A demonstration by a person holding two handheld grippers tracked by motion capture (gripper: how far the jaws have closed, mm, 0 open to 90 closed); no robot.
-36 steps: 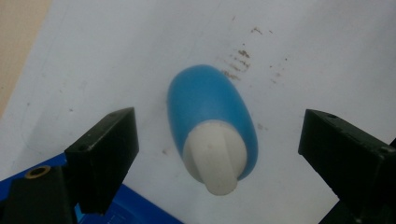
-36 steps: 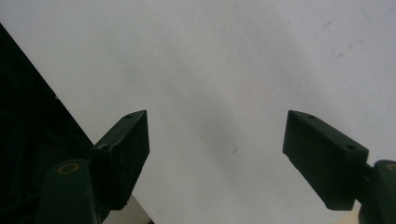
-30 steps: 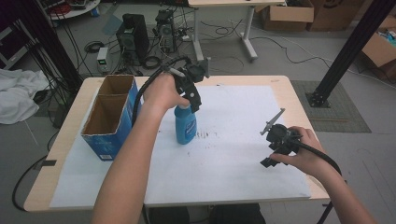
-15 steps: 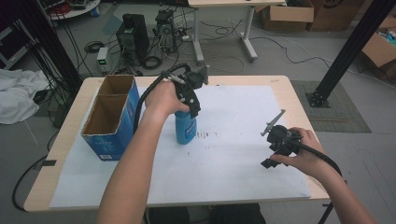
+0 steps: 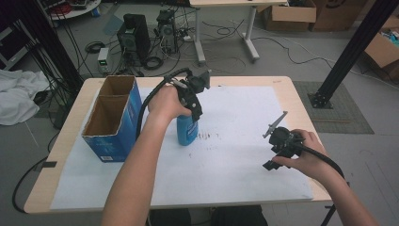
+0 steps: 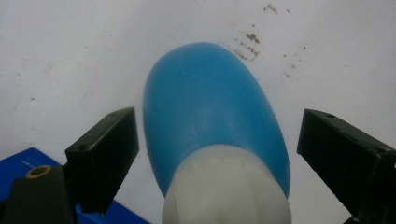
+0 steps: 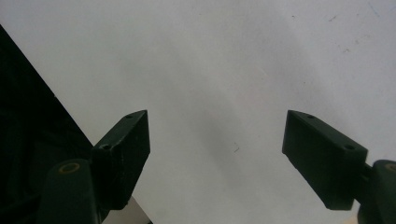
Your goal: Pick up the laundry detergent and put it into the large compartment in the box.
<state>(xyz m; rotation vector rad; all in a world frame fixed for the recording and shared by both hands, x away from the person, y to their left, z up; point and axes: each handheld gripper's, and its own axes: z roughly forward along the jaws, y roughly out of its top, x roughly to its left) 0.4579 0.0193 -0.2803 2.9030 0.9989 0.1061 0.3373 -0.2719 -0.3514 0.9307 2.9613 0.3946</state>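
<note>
A blue bottle (image 5: 187, 131) with a white cap stands upright on the white paper near the table's middle. My left gripper (image 5: 195, 112) hangs over it, pointing down. In the left gripper view the bottle (image 6: 210, 107) and its cap (image 6: 226, 191) sit between the two jaws, which stand wide apart and clear of its sides; the left gripper (image 6: 217, 123) is open. My right gripper (image 5: 275, 153) is held low over the paper at the right. It (image 7: 217, 123) is open, with bare paper between its jaws.
A blue cardboard box (image 5: 109, 148) with two open compartments stands at the table's left, close to the bottle; its corner (image 6: 28, 161) shows in the left gripper view. White paper (image 5: 235, 165) covers most of the tabletop. Small brown marks (image 5: 207, 136) lie beside the bottle.
The left hand and gripper have shifted only slightly above the bottle. The bottle and the right gripper have stayed in place.
</note>
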